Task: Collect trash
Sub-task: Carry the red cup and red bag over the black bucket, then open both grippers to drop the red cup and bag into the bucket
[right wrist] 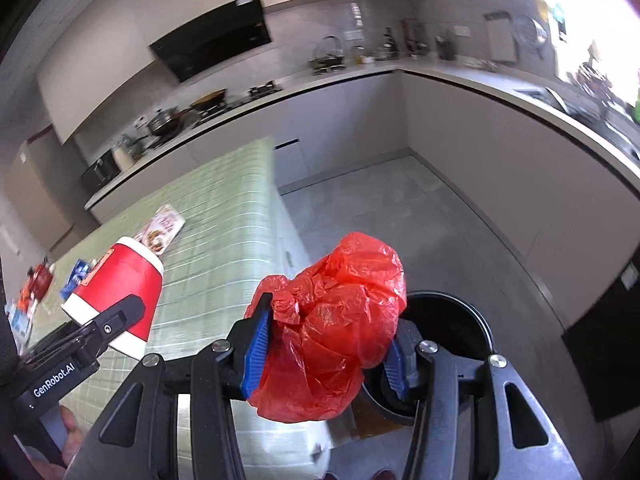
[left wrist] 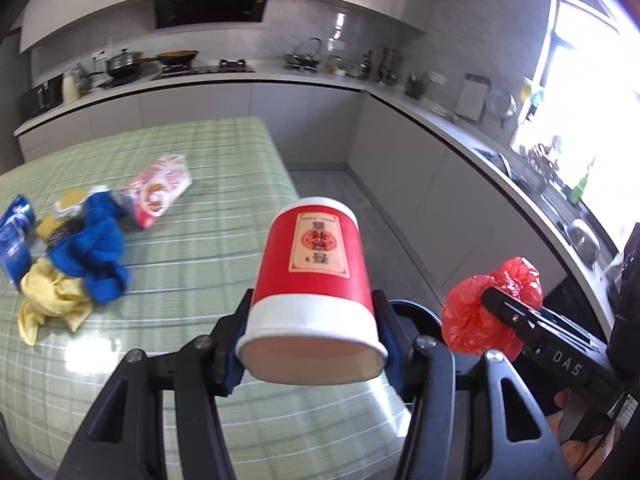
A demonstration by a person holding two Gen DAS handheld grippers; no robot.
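Observation:
My left gripper (left wrist: pixel 312 336) is shut on a red and white paper cup (left wrist: pixel 316 280), held on its side above the table's right edge; the cup also shows in the right wrist view (right wrist: pixel 120 292). My right gripper (right wrist: pixel 326 344) is shut on a crumpled red plastic bag (right wrist: pixel 332 332), held over the floor beside the table; the bag also shows in the left wrist view (left wrist: pixel 488 308). A black round bin (right wrist: pixel 452 320) stands on the floor just beyond the bag, partly hidden by it. Its rim shows behind the cup in the left wrist view (left wrist: pixel 416 312).
On the green checked table (left wrist: pixel 200 208) lie a pink snack packet (left wrist: pixel 160 188), a blue cloth (left wrist: pixel 96 252), a yellow cloth (left wrist: pixel 52 300), a yellow packet (left wrist: pixel 66 208) and a blue packet (left wrist: pixel 16 236). Kitchen counters (left wrist: pixel 400 96) run along the far and right walls.

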